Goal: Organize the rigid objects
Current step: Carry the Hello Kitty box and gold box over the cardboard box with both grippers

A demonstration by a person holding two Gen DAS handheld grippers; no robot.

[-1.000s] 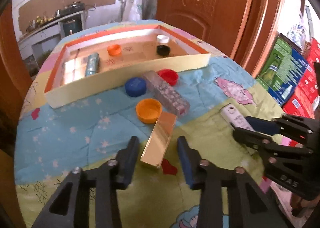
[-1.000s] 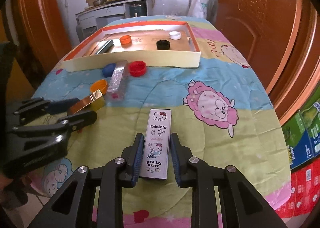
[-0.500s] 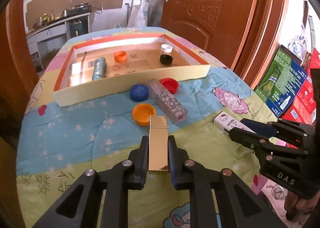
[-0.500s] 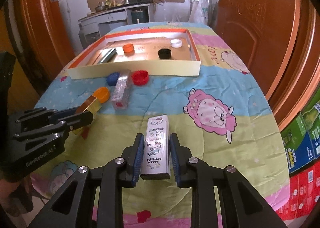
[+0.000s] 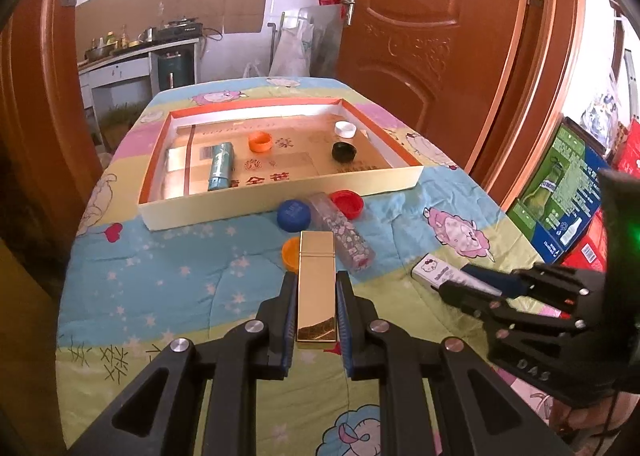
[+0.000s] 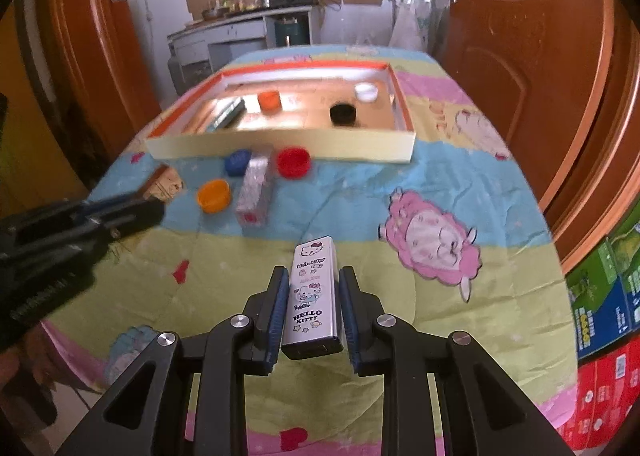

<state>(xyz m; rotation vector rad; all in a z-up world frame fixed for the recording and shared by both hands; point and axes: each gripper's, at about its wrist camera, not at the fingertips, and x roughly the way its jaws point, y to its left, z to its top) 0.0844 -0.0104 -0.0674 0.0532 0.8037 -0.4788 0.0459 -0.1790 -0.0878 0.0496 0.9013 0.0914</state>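
Left tool (image 5: 316, 308): pads pressed onto a gold bar-shaped case (image 5: 316, 284), held lengthwise just above the cartoon-print bench cover (image 5: 180, 268). Right tool (image 6: 313, 310): pinching a white Hello Kitty case (image 6: 313, 294), likewise held lengthwise between its pads. Shallow cream tray with orange rim (image 5: 280, 199), far middle of the bench: contains a teal cylinder (image 5: 221, 171) at left, an orange cap (image 5: 260, 141) in the middle, a black cap (image 5: 344, 151) and a white cap (image 5: 345, 129) at right. On the cover just near the tray wall: blue cap (image 5: 294, 215), red cap (image 5: 347, 203), and a clear patterned rectangular case (image 5: 344, 236) lying between them. A second orange cap (image 6: 214, 195) sits nearer, left of the clear case, partly hidden behind the gold case in the left wrist view.
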